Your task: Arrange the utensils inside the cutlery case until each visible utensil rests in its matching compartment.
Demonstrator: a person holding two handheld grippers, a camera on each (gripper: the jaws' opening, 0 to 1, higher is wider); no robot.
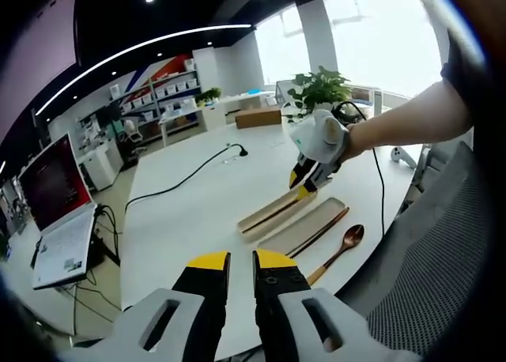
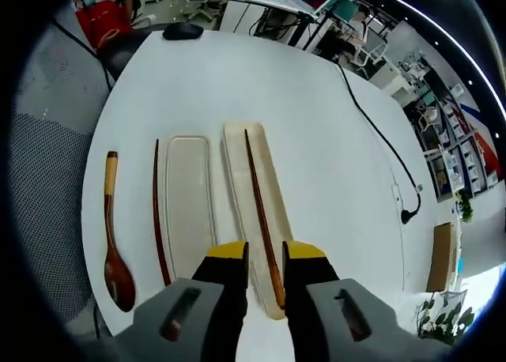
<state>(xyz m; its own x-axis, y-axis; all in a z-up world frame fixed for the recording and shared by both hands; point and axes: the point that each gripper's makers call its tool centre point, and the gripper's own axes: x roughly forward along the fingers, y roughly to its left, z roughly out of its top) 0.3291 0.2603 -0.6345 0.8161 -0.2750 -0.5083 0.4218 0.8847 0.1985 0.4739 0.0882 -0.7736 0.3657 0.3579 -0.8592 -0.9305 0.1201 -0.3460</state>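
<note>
Two pale halves of the cutlery case lie side by side on the white table. In the narrow half rests one dark chopstick. The wider half holds nothing. A second chopstick lies on the table along its outer side, and beyond that a wooden spoon. My right gripper hovers over the near end of the narrow half, jaws open with the chopstick running between them. From the left gripper view, a hand holds that right gripper above the case. My left gripper is narrowly open, holding nothing.
A black cable crosses the table. A laptop sits on a stand to the left, a plant at the far end, and a mesh chair by the near edge. A mouse lies at the far table edge.
</note>
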